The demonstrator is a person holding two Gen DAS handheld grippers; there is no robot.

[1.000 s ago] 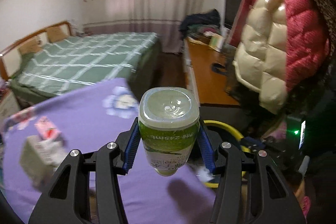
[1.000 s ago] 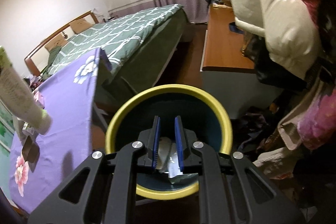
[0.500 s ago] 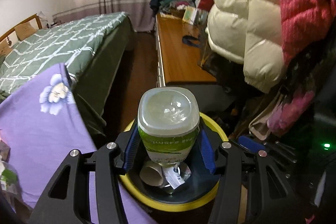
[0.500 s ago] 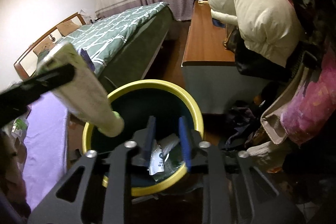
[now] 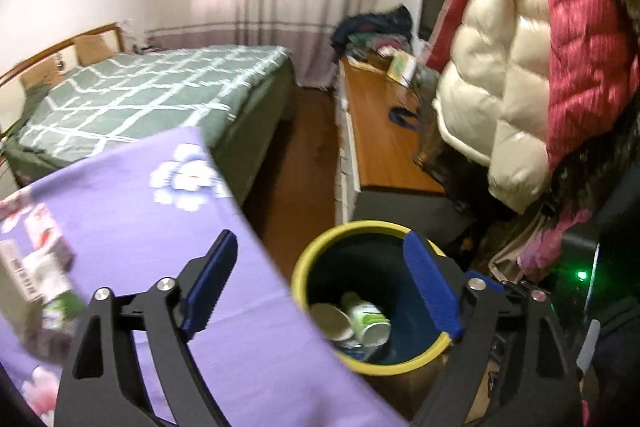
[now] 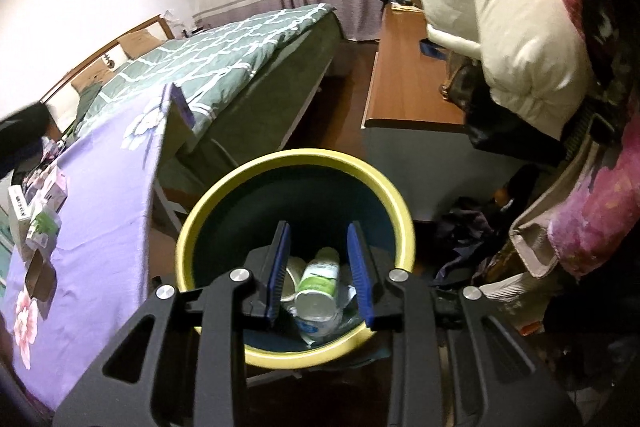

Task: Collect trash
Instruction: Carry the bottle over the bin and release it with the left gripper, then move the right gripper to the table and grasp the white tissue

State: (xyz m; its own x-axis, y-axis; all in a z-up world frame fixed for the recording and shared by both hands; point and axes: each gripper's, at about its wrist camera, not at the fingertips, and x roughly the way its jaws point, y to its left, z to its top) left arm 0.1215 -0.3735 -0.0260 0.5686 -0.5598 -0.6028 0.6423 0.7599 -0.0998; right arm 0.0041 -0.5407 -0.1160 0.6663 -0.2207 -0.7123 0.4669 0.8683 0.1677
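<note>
My left gripper (image 5: pixel 320 283) has its jaws spread wide with nothing between them, and my right gripper (image 6: pixel 320 269) stands partly parted, its jaws empty too, hanging over the mouth of the bin (image 6: pixel 394 205). Looking straight down between the right jaws I see the green-and-white bottle (image 6: pixel 318 285) lying on its side at the bottom of the bin, base toward me, with a paper cup (image 6: pixel 291 273) just left of it, half hidden behind the left blue pad. Crumpled clear wrapping under the bottle is hard to make out. On the left camera the same bottle (image 5: pixel 368 317) and cup (image 5: pixel 330 319) sit between the jaws but nearer the right one, whose blue pad covers part of the yellow rim (image 5: pixel 298 277). Left of the jaws, the purple flowered cloth (image 5: pixel 168 227) carries several small cartons (image 5: pixel 40 267), too smeared by blur to read. On the right camera the cartons (image 6: pixel 38 211) lie far left of the jaws, clearer, one green and white. Beyond the bin are the green checked bed (image 6: pixel 224 55) and a wooden counter (image 6: pixel 404 79); puffy coats (image 6: pixel 512 27) crowd the right edge, cut off.
</note>
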